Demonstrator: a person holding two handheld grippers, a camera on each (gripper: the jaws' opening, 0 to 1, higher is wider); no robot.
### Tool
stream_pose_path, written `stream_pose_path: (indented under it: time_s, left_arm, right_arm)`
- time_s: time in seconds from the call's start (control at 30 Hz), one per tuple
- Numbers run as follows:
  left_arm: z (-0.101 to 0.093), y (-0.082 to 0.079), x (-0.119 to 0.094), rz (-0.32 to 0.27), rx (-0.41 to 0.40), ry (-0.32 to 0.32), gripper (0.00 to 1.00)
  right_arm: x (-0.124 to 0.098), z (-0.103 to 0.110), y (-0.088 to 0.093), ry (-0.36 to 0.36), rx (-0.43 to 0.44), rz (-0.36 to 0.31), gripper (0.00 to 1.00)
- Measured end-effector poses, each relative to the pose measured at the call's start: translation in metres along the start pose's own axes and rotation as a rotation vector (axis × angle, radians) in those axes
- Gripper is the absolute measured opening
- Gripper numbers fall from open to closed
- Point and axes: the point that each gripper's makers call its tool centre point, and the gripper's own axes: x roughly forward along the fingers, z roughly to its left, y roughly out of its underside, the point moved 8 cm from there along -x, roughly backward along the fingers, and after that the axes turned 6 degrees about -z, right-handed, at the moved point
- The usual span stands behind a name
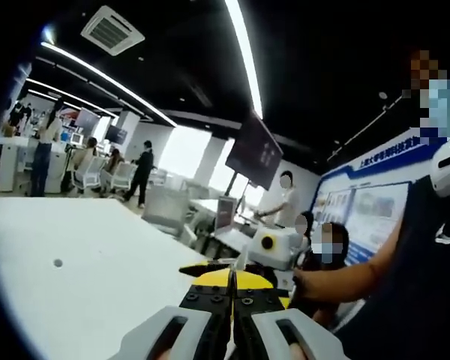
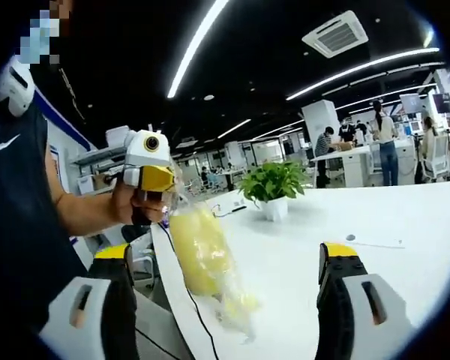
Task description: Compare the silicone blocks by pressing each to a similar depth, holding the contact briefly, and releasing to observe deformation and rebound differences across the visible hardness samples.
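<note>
Your left gripper (image 1: 233, 298) has its 2 jaws pressed together, yellow-and-black tips meeting with no gap you can see between them and nothing visible between the tips. Just beyond those tips, the other gripper (image 1: 274, 247) comes in from the right, held in your hand (image 1: 315, 289). The white table (image 1: 82, 262) spreads out to the left of the closed jaws.

Your right gripper (image 2: 229, 300) has its jaws standing wide apart. Between them, nearer the left jaw, hangs a clear plastic bag (image 2: 210, 274) with something yellow inside; whether that is a silicone block you cannot tell. The bag hangs from the tip of the left gripper. Beyond the open jaws, a potted plant (image 2: 272, 187) stands on the tabletop.
</note>
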Motion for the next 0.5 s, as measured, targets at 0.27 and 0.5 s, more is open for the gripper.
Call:
stream_pose_path:
  time_s: [0.27, 0.5]
  left_arm:
    - [0.009, 0.010, 0.006, 0.005, -0.040, -0.022, 0.00]
    - [0.016, 0.027, 0.014, -0.001, -0.105, -0.038, 0.00]
  right_arm:
    - [-0.019, -0.010, 0.006, 0.077, -0.024, 0.020, 0.96]
    - [-0.036, -0.014, 0.021, 0.129, -0.020, 0.018, 0.96]
